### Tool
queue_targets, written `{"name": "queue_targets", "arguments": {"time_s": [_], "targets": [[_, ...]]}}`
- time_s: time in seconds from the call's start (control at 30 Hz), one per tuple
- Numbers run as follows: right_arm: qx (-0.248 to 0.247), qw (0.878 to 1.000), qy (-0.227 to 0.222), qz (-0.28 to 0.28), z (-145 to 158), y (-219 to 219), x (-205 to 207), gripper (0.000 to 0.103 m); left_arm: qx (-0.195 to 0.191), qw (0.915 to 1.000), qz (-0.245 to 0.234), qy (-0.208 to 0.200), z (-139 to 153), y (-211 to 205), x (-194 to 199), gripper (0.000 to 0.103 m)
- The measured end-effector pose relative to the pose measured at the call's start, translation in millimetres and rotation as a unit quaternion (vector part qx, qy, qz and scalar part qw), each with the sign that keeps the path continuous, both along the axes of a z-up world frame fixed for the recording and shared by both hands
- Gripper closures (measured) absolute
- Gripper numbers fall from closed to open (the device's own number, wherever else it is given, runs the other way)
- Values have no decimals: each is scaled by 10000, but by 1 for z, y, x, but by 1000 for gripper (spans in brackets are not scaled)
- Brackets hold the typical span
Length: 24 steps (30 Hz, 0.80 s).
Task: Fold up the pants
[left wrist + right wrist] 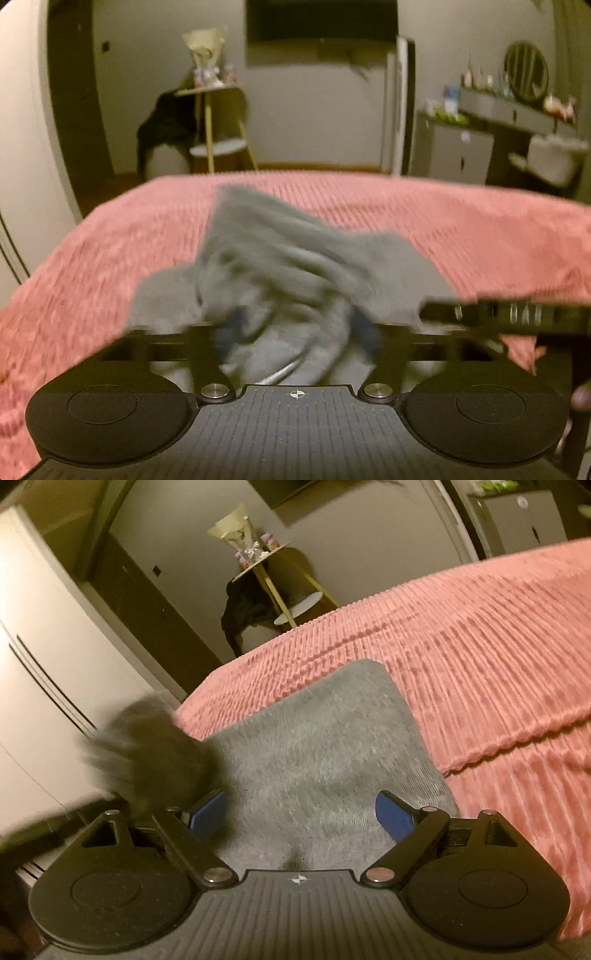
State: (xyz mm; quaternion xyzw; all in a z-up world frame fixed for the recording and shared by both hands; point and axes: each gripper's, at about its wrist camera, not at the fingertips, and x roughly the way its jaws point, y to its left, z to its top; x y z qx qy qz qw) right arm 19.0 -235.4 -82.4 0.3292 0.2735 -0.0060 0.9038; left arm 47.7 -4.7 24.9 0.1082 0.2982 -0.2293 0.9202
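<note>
Grey pants (280, 258) lie bunched on a pink ribbed bedspread (92, 266). In the left wrist view my left gripper (295, 332) is low over the crumpled cloth with its blue pads wide apart, blurred and partly buried in the folds. In the right wrist view my right gripper (301, 814) is open above a flat part of the grey pants (317, 738), with its blue pads (395, 816) spread to either side. A blurred dark shape (147, 753) sits at its left. The right gripper's black body (509, 314) shows at the right of the left wrist view.
The bedspread (480, 646) covers the bed, whose far edge drops to a wooden floor. Beyond stand a small tiered side table (218, 122) with dark clothing over it, a grey dresser (461, 147) and a white wardrobe (44, 664).
</note>
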Motion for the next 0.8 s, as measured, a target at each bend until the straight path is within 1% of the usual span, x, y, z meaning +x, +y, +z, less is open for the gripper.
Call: {"name": "queue_targets", "arguments": {"time_s": [0.03,0.1,0.17,0.23,0.27,0.33,0.37,0.4,0.43,0.47,0.5,0.6,0.63,0.67,0.7,0.77,0.8], "targets": [[86,10000,-14,39,-1,-1,0,14,54,10000,-4,-28,-3,-1,-6,12],[189,9997,-63,129,-1,-2,1,14,14,10000,-10,0,-3,5,-14,12],[397,9989,-35,254,-4,-3,5,14,-89,9994,315,70,-11,14,-22,11],[606,9976,41,327,-8,-4,8,14,-176,9963,818,184,-18,27,-29,11],[726,9966,82,368,-9,-4,11,14,-201,9941,1043,233,-24,35,-28,11],[952,9942,128,491,-12,-4,17,19,-221,9884,1436,452,-39,51,-24,11],[993,9935,176,520,-12,-2,20,23,-249,9852,1579,620,-44,55,-25,11],[1029,9929,236,544,-13,-1,24,27,-304,9824,1657,812,-47,56,-20,12],[1035,9927,319,535,-14,1,28,28,-405,9799,1688,988,-49,57,-16,12],[1036,9925,396,523,-16,2,32,28,-515,9786,1696,1047,-50,58,-14,13],[1032,9921,486,519,-18,3,36,28,-591,9774,1732,1062,-52,60,-11,13],[1061,9906,717,485,-23,7,49,28,-552,9724,1932,1183,-62,63,-6,15],[1104,9898,751,490,-25,8,53,28,-582,9698,1968,1315,-66,65,-3,16],[1147,9889,791,511,-27,8,57,27,-586,9664,2056,1428,-69,68,-1,22],[1184,9881,830,524,-28,10,61,24,-631,9619,2172,1537,-73,72,3,22],[1308,9859,865,590,-32,9,68,21,-1070,9513,2291,1765,-79,86,5,22],[1343,9852,888,581,-34,10,73,21,-1172,9488,2316,1802,-80,89,6,22]]}}
